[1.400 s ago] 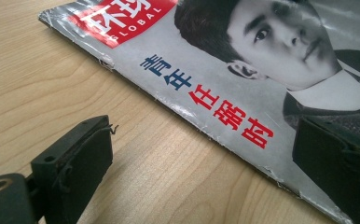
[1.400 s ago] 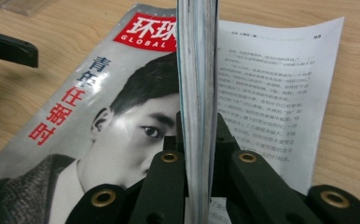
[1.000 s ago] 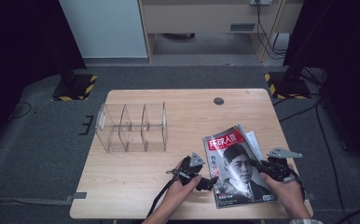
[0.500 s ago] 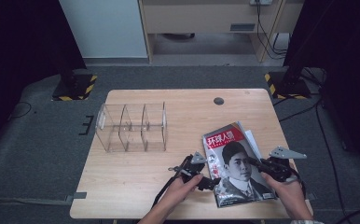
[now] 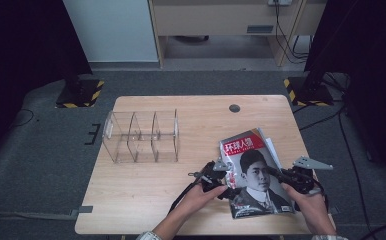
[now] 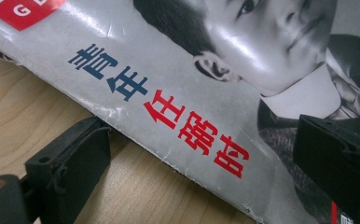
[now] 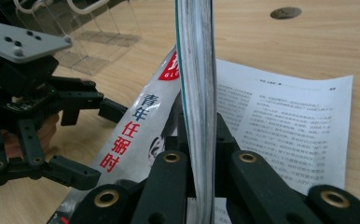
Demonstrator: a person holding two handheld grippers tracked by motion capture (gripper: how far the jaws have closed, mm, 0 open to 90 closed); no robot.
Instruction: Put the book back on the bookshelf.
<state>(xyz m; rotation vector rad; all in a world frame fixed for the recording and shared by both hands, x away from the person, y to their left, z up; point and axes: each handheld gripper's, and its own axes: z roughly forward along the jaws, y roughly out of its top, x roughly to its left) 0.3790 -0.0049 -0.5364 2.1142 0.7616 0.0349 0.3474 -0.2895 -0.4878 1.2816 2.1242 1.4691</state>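
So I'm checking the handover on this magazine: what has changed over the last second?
The left gripper has slid sideways to the magazine; its open jaws now straddle the spine edge, not yet gripping. The right gripper stays shut on the page edge. The clear organizer hasn't moved.

glossy paper magazine (image 5: 253,175) with a creased edge, matt wood table (image 5: 146,200), clear plastic organizer (image 5: 141,136).

I work in a lab: my wooden worktop (image 5: 146,200) sits on grey carpet between black curtains (image 5: 26,45) and hazard-striped stand bases (image 5: 78,95) (loose cables (image 5: 293,35) behind).
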